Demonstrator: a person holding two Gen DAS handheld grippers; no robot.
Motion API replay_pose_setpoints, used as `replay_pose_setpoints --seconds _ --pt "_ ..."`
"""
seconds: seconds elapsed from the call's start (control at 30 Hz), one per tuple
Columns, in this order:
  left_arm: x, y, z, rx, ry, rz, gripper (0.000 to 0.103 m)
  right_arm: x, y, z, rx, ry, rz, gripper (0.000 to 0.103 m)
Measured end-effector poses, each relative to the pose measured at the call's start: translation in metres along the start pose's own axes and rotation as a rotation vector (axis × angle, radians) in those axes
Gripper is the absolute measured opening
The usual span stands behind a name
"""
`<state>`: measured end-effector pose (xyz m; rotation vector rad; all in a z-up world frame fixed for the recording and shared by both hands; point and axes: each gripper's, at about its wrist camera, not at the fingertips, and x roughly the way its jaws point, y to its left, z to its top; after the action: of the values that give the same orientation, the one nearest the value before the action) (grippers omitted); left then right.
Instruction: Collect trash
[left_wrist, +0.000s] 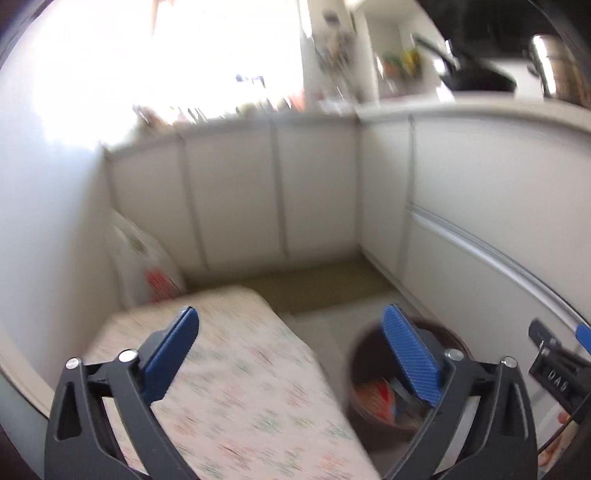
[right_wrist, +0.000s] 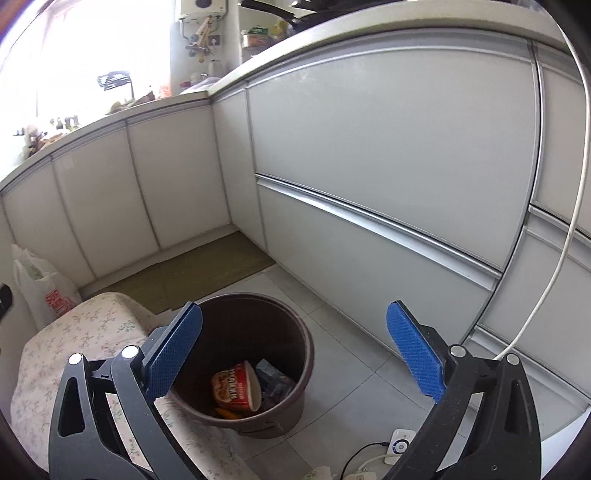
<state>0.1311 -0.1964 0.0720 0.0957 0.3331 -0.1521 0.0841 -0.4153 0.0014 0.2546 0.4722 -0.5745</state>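
In the left wrist view, your left gripper (left_wrist: 291, 354) hung with its jaws spread wide and nothing between them. The picture was smeared, so detail was poor. Its right finger overlapped the near rim of the brown bin (left_wrist: 376, 413), and just left of the bin lay a padded surface in pale floral cloth (left_wrist: 243, 391). Beyond that cloth, against the wall, leaned a white plastic bag (left_wrist: 147, 266) with red print. Your right gripper (left_wrist: 554, 365) showed only as a dark edge to the right of the bin.

In the right wrist view, sharper, your right gripper (right_wrist: 295, 354) also had its jaws spread and empty, poised above the bin's far side. The bin (right_wrist: 291, 369) was round, smooth-walled, dark brown plastic, and the trash sat in its bottom: a red instant-noodle cup (right_wrist: 236, 387) on its side beside a bluish crumpled wrapper (right_wrist: 273, 380). A woven mat (right_wrist: 199, 269) lay beyond the bin at the foot of glossy white cabinets.

Nothing seemed left in hand, so I judge you would have done well to scan around the bin for remaining litter.
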Motion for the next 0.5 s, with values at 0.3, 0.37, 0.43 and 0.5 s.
replay_pose_setpoints --seconds 0.3,0.37,0.43,0.5 --pt "-0.057 0.09 -0.05 -0.077 0.164 0.081 0.097 -0.093 0.073 -0.047 -0.112 -0.134 0.229 0.096" --pt "-0.065 0.102 -0.068 -0.08 0.142 0.113 0.097 -0.097 0.088 -0.057 -0.151 -0.142 0.266 0.096" --pt "-0.067 0.115 -0.084 -0.112 0.135 0.147 0.097 -0.097 0.102 -0.07 -0.19 -0.133 0.29 0.096" --pt "-0.061 0.126 -0.09 -0.127 0.177 0.139 0.097 -0.092 0.115 -0.079 -0.214 -0.075 0.326 0.096"
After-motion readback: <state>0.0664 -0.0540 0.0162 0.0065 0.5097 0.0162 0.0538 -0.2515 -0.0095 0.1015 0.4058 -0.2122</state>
